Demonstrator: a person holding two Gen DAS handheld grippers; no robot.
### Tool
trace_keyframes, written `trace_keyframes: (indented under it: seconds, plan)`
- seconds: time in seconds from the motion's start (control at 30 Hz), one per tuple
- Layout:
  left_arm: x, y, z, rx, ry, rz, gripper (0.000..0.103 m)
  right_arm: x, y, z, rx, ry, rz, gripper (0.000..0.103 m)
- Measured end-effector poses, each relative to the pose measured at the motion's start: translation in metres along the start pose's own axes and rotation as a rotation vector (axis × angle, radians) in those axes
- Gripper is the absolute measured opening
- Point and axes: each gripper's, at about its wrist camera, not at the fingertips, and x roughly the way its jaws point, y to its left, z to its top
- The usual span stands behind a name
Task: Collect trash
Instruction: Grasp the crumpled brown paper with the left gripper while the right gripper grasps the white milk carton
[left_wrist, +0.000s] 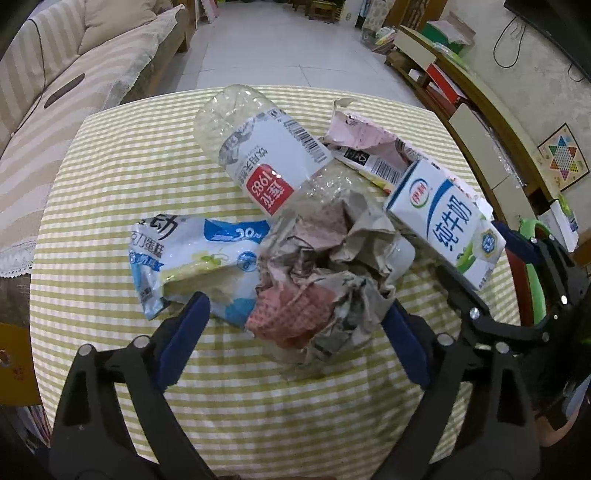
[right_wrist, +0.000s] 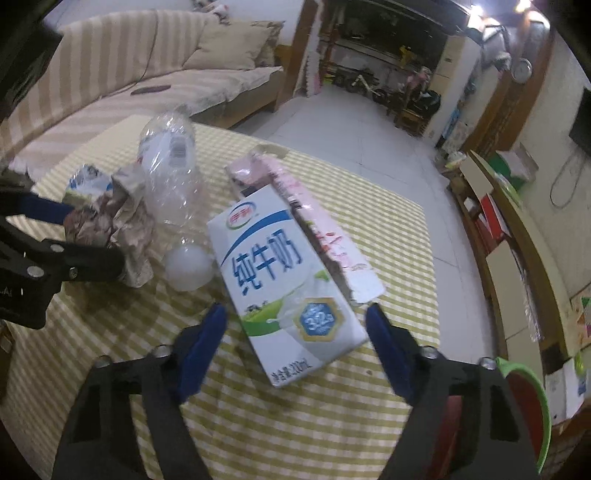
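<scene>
Right gripper over a milk carton on a checked table

The right gripper (right_wrist: 295, 325) fills the bottom of the frame, its blue fingers (right_wrist: 205, 343) spread to either side of the white and blue milk carton's (right_wrist: 284, 280) lower end without touching it. A torn pink carton (right_wrist: 321, 229) lies against the milk carton's right edge. Left of centre, a clear plastic bottle (right_wrist: 170, 173) lies with its white cap (right_wrist: 189, 268) toward the camera, beside a crumpled paper wad (right_wrist: 129, 229). The left gripper (right_wrist: 70, 240) reaches in from the left edge at that wad. A green-and-white checked tablecloth (right_wrist: 280, 424) covers the table.
</scene>
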Motion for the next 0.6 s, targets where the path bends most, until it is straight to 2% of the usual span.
trace_keyframes:
  seconds: [0.13, 0.17, 0.27, 0.43, 0.6]
  plan:
    - [0.001, -0.004, 0.000, 0.005, -0.005, -0.018, 0.069, -0.003, 0.001, -0.003, -0.012, -0.015, -0.001, 0.065]
    - [0.000, -0.005, 0.000, 0.009, -0.007, -0.024, 0.061, -0.005, 0.001, -0.004, -0.012, -0.017, 0.002, 0.064]
    - [-0.006, -0.008, -0.004, 0.011, -0.007, -0.037, 0.049, -0.012, -0.001, -0.007, 0.002, -0.010, 0.023, 0.061]
    - [-0.020, 0.002, -0.012, -0.020, -0.011, -0.055, 0.040, -0.027, -0.004, -0.010, 0.051, -0.001, 0.056, 0.060]
    - [-0.040, 0.006, -0.022, -0.035, -0.038, -0.062, 0.039, -0.045, -0.010, -0.014, 0.122, 0.000, 0.087, 0.060]
